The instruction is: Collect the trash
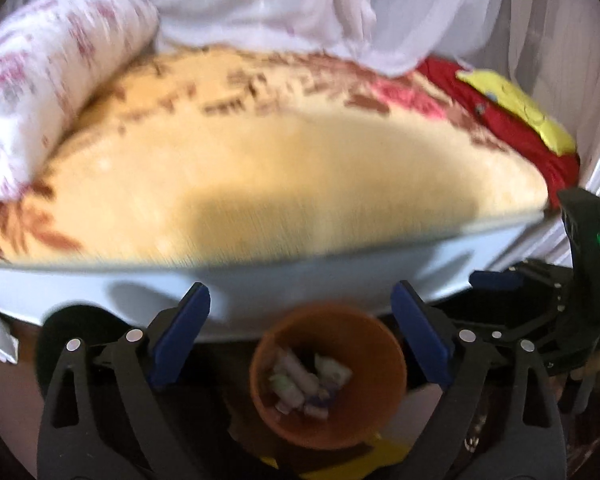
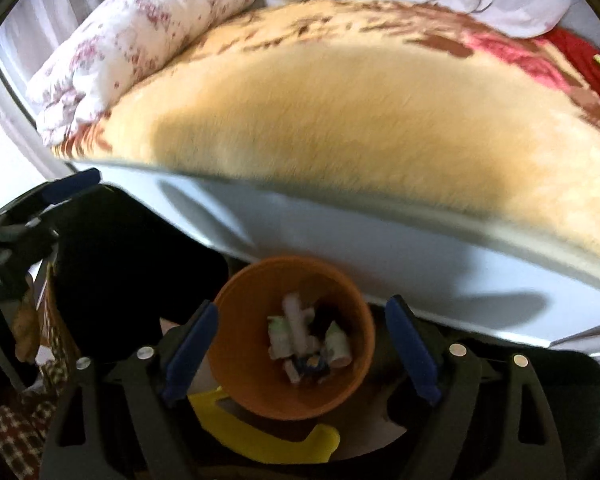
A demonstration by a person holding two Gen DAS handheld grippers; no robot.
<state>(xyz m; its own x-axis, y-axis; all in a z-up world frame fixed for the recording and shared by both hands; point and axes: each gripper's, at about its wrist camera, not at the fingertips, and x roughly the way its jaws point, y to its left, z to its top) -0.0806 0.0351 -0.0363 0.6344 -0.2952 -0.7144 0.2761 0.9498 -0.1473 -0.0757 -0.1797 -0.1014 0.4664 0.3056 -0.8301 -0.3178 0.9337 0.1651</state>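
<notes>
An orange bucket (image 1: 327,376) stands on the floor beside the bed, with several crumpled white and pale wrappers (image 1: 306,380) inside. My left gripper (image 1: 300,340) hangs open and empty above it, blue pads either side of the rim. In the right wrist view the same bucket (image 2: 292,340) holds the trash (image 2: 304,340), and my right gripper (image 2: 298,348) is open and empty over it. The other gripper shows at the right edge of the left view (image 1: 580,280) and at the left edge of the right view (image 2: 28,216).
A bed with a cream blanket (image 1: 280,172) and white frame (image 1: 300,276) fills the background. A floral pillow (image 1: 52,92) lies at its left, a red and yellow cushion (image 1: 512,112) at its right. A yellow plastic piece (image 2: 260,436) lies under the bucket. Checked cloth (image 2: 16,432) is at lower left.
</notes>
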